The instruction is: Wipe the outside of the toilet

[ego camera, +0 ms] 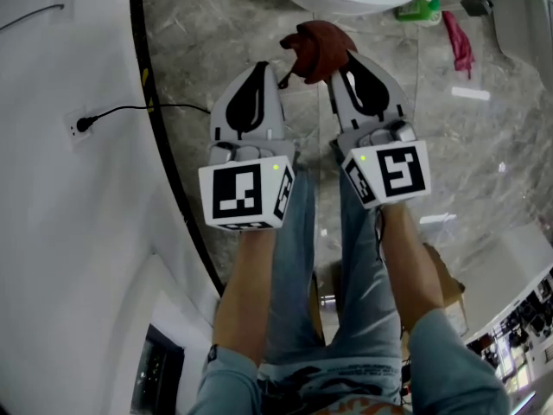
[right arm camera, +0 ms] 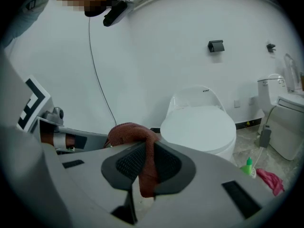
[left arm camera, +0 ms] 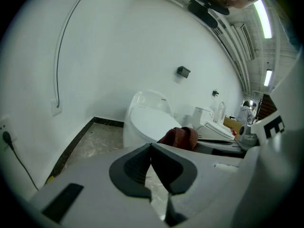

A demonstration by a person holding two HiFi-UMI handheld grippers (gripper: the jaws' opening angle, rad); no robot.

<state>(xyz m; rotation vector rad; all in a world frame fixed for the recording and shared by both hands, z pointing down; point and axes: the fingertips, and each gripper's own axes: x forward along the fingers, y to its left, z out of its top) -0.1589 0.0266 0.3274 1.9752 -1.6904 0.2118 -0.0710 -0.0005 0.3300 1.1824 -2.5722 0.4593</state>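
- My right gripper [right arm camera: 145,151] is clamped on the cloth [right arm camera: 130,131]. The pads pinch one fold. The rest bunches over the top of the left jaw, so a loose wad faces forward for wiping.
- My left gripper [left arm camera: 151,148] has its jaws closed tip to tip with nothing between them. Only floor [ego camera: 225,24] shows through the gap lower down. I judge it idle, held beside the right one and clear of the cloth.
- The toilet [right arm camera: 198,127] stands far ahead against the wall [right arm camera: 156,56], lid down, apart from both grippers. In the head view its front edge shows just beyond the cloth.
- The cloth touches no part of the toilet, so I reckon the wiping has not yet begun.
- Next I would carry the right gripper forward and down onto the bowl's outer side. That surface is smooth and curved, so a soft wad should follow it.
- A green bottle [right arm camera: 248,165] and a pink rag [right arm camera: 270,180] lie on the floor right of the base. They could get knocked when I work that side.
- The left wall is near, with a plugged socket [ego camera: 82,125] low on it.
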